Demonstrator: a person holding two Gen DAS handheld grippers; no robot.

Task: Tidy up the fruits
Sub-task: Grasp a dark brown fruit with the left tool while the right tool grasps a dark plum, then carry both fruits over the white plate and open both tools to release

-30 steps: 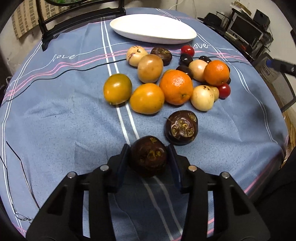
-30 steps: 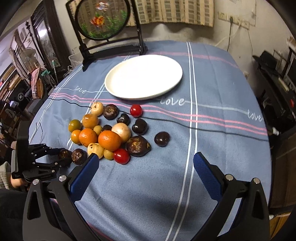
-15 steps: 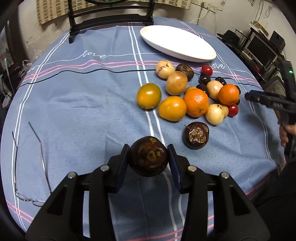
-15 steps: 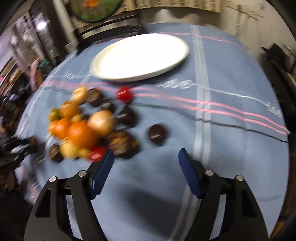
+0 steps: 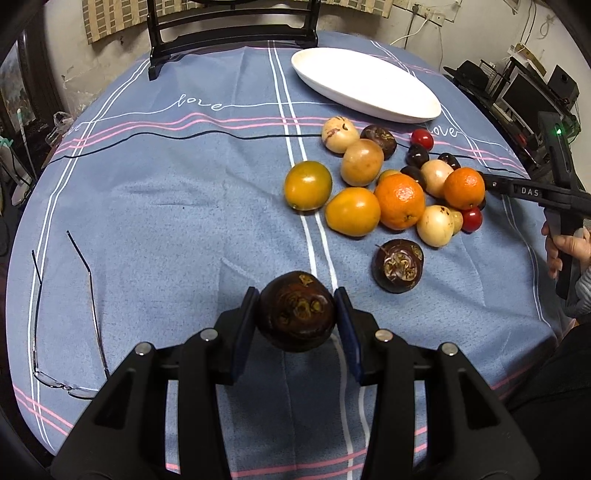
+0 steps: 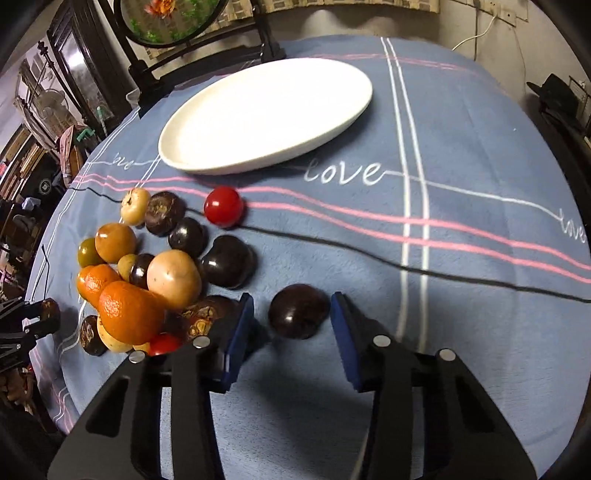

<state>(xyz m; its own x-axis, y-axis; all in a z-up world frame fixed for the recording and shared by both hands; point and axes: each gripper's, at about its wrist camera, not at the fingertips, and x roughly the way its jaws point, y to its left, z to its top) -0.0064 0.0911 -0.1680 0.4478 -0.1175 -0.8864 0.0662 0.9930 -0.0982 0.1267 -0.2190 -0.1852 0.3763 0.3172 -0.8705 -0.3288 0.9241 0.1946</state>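
My left gripper (image 5: 296,311) is shut on a dark brown fruit (image 5: 295,312) and holds it above the blue tablecloth, near of the fruit pile (image 5: 391,192). My right gripper (image 6: 292,321) is open, its pads on either side of a lone dark round fruit (image 6: 298,311) lying on the cloth, with gaps on both sides. The pile of oranges, pale and dark fruits and red cherry tomatoes (image 6: 147,273) lies to its left. A white oval plate (image 6: 266,110) stands empty beyond; it also shows in the left wrist view (image 5: 364,83).
A pair of glasses (image 5: 62,314) lies at the table's left front. A black stand (image 5: 232,26) sits at the far edge. A second dark fruit (image 5: 398,265) lies apart from the pile. Furniture crowds the table's right side.
My left gripper has lifted the dark fruit and drawn back from the pile. My right gripper has moved down to the lone dark fruit and narrowed around it.
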